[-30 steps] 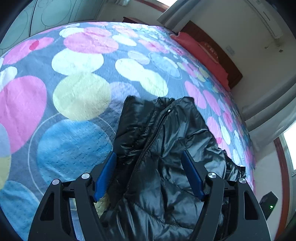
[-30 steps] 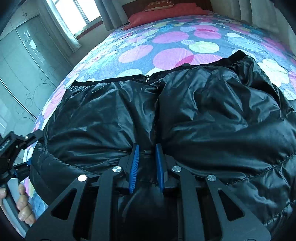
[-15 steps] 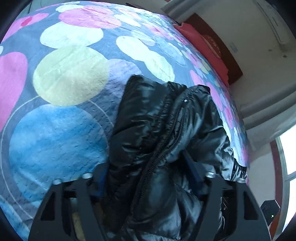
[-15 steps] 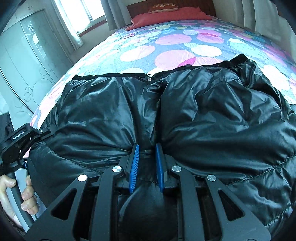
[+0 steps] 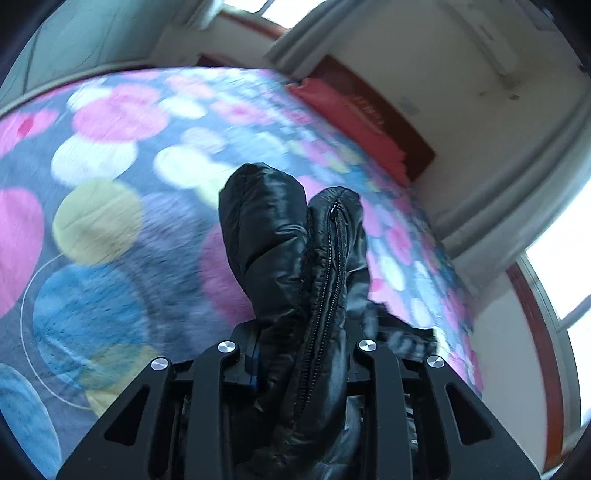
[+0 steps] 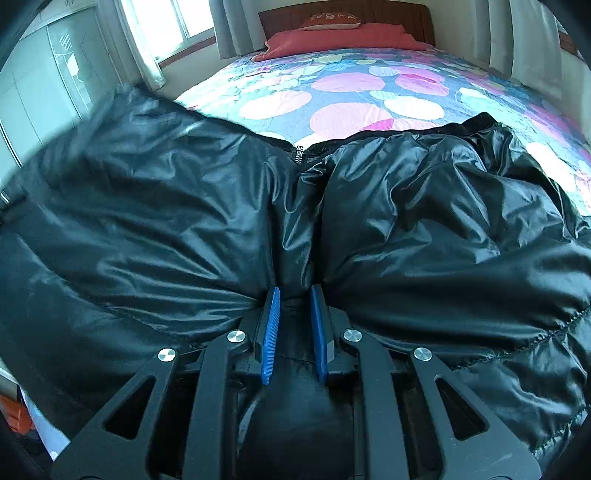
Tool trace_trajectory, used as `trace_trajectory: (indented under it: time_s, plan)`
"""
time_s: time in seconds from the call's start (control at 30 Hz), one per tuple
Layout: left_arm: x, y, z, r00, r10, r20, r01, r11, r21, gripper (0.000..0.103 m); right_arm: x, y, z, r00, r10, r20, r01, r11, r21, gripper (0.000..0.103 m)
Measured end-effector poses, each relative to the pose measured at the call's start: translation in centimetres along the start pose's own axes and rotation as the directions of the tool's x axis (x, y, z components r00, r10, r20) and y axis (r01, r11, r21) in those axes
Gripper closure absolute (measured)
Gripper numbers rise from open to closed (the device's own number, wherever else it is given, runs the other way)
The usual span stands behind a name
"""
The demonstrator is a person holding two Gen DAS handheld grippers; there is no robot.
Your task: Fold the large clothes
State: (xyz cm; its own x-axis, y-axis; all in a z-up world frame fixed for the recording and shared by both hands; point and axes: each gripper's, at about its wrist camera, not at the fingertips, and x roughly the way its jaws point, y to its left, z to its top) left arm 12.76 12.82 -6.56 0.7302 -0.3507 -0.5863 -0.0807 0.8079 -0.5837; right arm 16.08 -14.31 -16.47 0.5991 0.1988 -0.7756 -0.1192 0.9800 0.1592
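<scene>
A shiny black puffer jacket (image 6: 424, 206) lies spread on the bed's spotted bedspread (image 6: 351, 110), with its zip pull (image 6: 299, 155) at the far edge. My right gripper (image 6: 294, 325) is shut on a fold of the jacket near its middle seam. In the left wrist view my left gripper (image 5: 306, 332) is closing on a bunched end of the jacket (image 5: 266, 236). Its zip (image 5: 332, 258) runs up between the jaws. That end sticks up above the bedspread (image 5: 96, 221). The jacket hides most of the left pads.
A red pillow (image 6: 340, 37) and a wooden headboard (image 6: 347, 11) stand at the bed's far end. A window with curtains (image 6: 147, 44) and glass wardrobe doors (image 6: 37, 92) line the left side. The bedspread beyond the jacket is bare.
The left jaws have closed in around the jacket's zipped end and raised it off the bed. In the right wrist view the jacket's left side has risen. The right gripper's hold is unchanged.
</scene>
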Motion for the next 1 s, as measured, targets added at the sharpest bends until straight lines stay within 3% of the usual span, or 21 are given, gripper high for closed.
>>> trace_trajectory:
  time_s: [0.17,0.37,0.63,0.83,1.0]
  plan:
    - [-0.9,-5.9,-0.7,1.0,-0.013,0.027,0.009,0.993,0.121,0.075,-2.9,-2.2,0.5,0.998,0.051,0.028,-0.052,0.997,0.054,0.087]
    - [-0.2,-12.6,-3.1,1.0,0.0,0.029,-0.007,0.966,0.26,0.075,-9.2,-8.3,0.4,0.991,-0.006,0.13,-0.012,0.991,0.133,0.08]
    - [3.8,-19.4,-8.7,0.999,0.007,-0.053,0.016,0.908,0.419,0.075,-13.1,-16.6,-2.2,0.988,-0.07,0.14,0.029,0.962,0.271,0.078]
    - [8.0,-21.3,-13.5,0.994,0.044,-0.101,0.012,0.869,0.495,0.075,-13.8,-19.9,-4.8,0.989,-0.094,0.113,0.052,0.942,0.332,0.077]
    - [9.6,-21.6,-15.5,0.99,0.038,-0.133,0.032,0.872,0.489,0.075,-13.8,-21.1,-5.4,0.99,-0.095,0.108,0.052,0.936,0.348,0.072]
